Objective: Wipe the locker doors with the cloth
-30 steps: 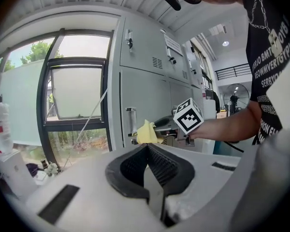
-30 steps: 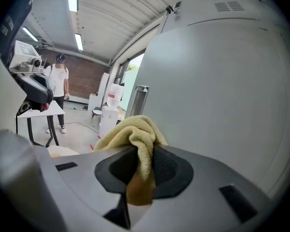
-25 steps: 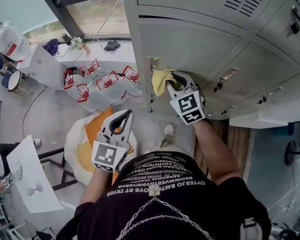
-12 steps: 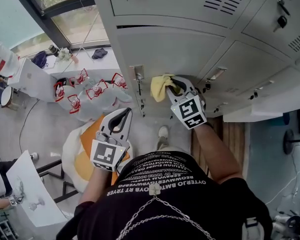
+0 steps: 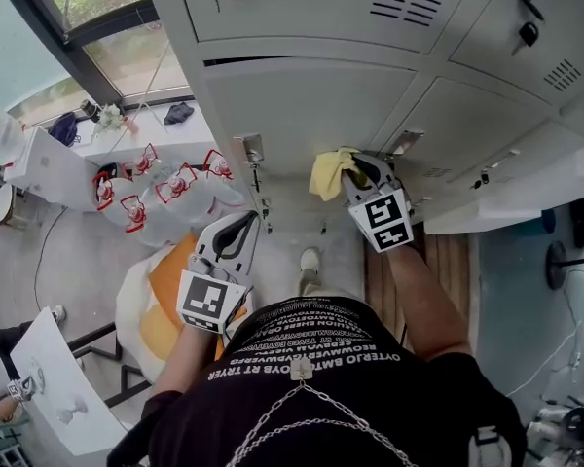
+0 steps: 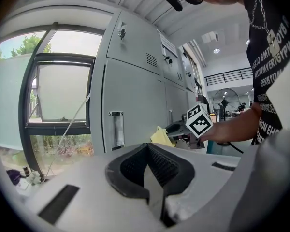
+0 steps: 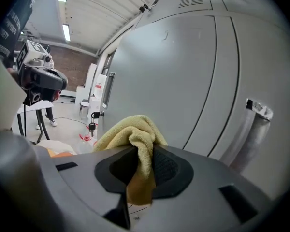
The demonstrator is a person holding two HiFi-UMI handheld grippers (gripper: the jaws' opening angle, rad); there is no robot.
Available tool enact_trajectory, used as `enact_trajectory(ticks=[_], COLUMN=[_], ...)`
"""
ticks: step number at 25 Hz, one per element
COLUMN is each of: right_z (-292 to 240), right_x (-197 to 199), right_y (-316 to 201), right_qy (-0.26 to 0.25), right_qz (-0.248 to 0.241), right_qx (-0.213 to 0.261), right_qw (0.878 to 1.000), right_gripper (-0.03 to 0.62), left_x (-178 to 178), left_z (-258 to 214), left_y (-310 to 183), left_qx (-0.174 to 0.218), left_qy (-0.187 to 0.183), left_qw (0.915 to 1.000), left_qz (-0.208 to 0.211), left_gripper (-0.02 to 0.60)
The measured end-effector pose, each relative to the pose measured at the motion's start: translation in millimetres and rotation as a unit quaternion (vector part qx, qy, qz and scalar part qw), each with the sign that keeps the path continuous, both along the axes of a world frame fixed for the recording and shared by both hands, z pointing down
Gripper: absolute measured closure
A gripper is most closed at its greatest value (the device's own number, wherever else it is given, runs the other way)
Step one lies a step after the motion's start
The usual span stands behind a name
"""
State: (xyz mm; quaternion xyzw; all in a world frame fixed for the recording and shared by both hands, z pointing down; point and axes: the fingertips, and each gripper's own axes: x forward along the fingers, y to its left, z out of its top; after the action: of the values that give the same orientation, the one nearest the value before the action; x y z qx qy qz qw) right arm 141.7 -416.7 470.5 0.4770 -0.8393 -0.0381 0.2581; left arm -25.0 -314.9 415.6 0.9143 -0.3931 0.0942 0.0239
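Cloth [image 5: 328,171] up at the lockers in the head view. It is bunched and yellow, clamped in the right gripper [image 5: 354,167] and sticking out to the left of the jaws. It sits on the grey door [image 5: 302,105] low down, between the handle [image 5: 249,150] on the left and the next door's latch on the right. The left gripper [image 5: 241,226] hangs well back from the lockers at waist level, pointing loosely towards them.

Left gripper view now. The jaws are shut together, pad against pad, with nothing between them. Past them, the door rises as a tall flat panel. The cloth shows as a small yellow wedge off to the right of that handle, with the right gripper's marker cube just behind it. This hand is clearly the far one.

Right gripper view. The jaws are closed on the cloth, and a folded strip runs down through the pads. The loose bunch mounds up ahead of the tips and leans left. The door fills everything beyond and lies dead ahead along the line of the jaws. Its seam runs top to bottom to the right of centre, and another latch is further right. The bunch looks right against the panel, but I can't confirm actual contact from here.

So the wiping hand is the right one, with the surface straight in front of its tips. My read is that the next stroke has to run across the panel, sideways or up and down. The cloth should be pushed forward into the metal, and the stroke should keep clear of the handle on the left.
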Motion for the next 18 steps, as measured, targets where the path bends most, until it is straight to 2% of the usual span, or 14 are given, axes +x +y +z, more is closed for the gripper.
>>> enact_trajectory(ticks=[10, 12, 18], right_z=[9.8, 9.4, 21.5], right_x=[29.5, 14.0, -67.4], right_y=[5.4, 13.9, 26.6], right_qy=[0.007, 0.005, 0.015], right_qz=[0.051, 0.029, -0.07], right_qx=[-0.012, -0.011, -0.009], right_qw=[0.999, 1.0, 0.997], right_gripper=[0.526, 0.526, 0.526], left_x=[-3.2, -4.4, -15.7], left_z=[-2.0, -1.2, 2.3], left_y=[5.2, 7.8, 18.5], left_qx=[0.0, -0.001, -0.005], left_qy=[0.004, 0.004, 0.001], left_qw=[1.0, 0.9999, 0.9997], left_qz=[-0.009, -0.01, -0.024], left_gripper=[0.577, 0.577, 0.577])
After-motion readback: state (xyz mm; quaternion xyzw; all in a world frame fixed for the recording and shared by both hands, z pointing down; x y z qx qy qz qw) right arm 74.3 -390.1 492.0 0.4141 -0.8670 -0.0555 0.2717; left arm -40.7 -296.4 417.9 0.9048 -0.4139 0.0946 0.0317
